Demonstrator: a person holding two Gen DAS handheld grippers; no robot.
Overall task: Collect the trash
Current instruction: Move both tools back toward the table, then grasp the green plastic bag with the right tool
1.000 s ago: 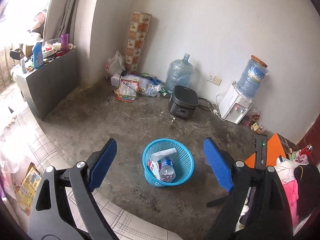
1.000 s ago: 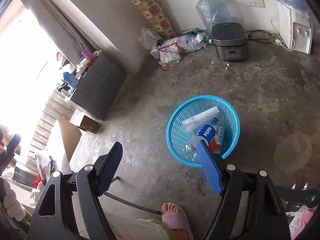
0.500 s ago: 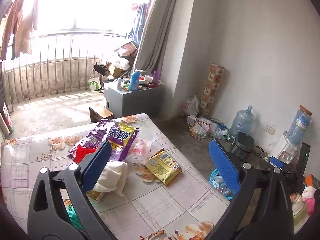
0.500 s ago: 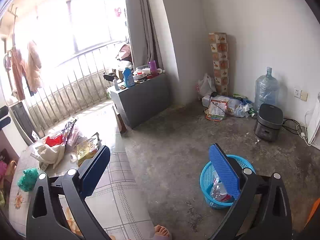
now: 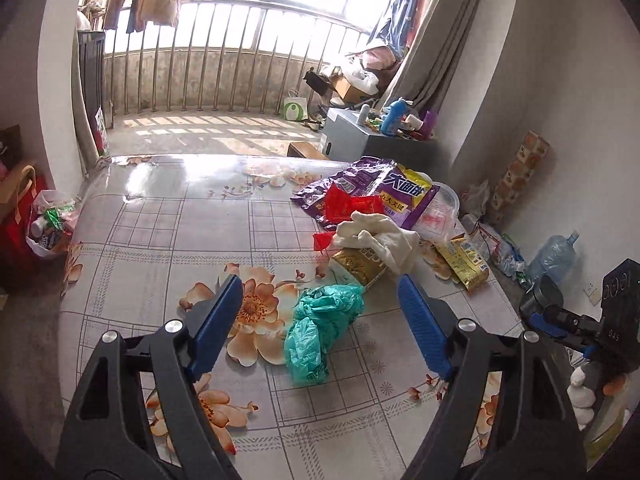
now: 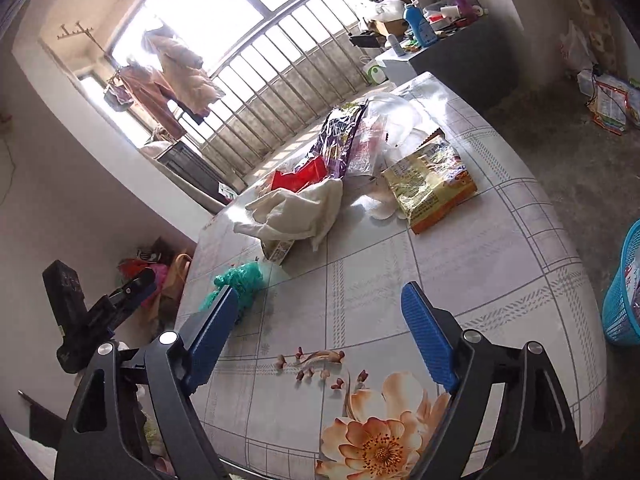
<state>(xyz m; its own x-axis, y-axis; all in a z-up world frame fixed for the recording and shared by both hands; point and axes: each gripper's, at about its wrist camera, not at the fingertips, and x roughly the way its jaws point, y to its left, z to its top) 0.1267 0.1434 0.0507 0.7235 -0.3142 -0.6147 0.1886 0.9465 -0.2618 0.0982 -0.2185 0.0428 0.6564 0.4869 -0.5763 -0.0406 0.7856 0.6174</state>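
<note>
Trash lies on a floral tablecloth [image 5: 168, 240]: a crumpled teal plastic bag [image 5: 320, 328], a white cloth [image 5: 380, 236] over a gold packet [image 5: 360, 264], a red wrapper [image 5: 344, 208], a purple snack bag [image 5: 380, 192] and a yellow packet [image 5: 466, 260]. My left gripper [image 5: 320, 312] hovers over the teal bag, jaws closing, pads clear of it. My right gripper [image 6: 320, 320] hangs above bare cloth, jaws closing with nothing between them; the teal bag [image 6: 240, 280] peeks past its left finger. The yellow packet [image 6: 430, 184] and white cloth [image 6: 296, 210] lie farther off.
A blue basket [image 6: 624, 304] stands on the concrete floor right of the table. A grey cabinet [image 5: 360, 136] with bottles stands by the balcony railing. A bag of rubbish [image 5: 48, 220] sits left of the table. Water jug [image 5: 554, 256] by the wall.
Both views swung from the basket on the floor round to the table with the trash. Both grippers now hang over the tablecloth, the left one above the teal bag.
</note>
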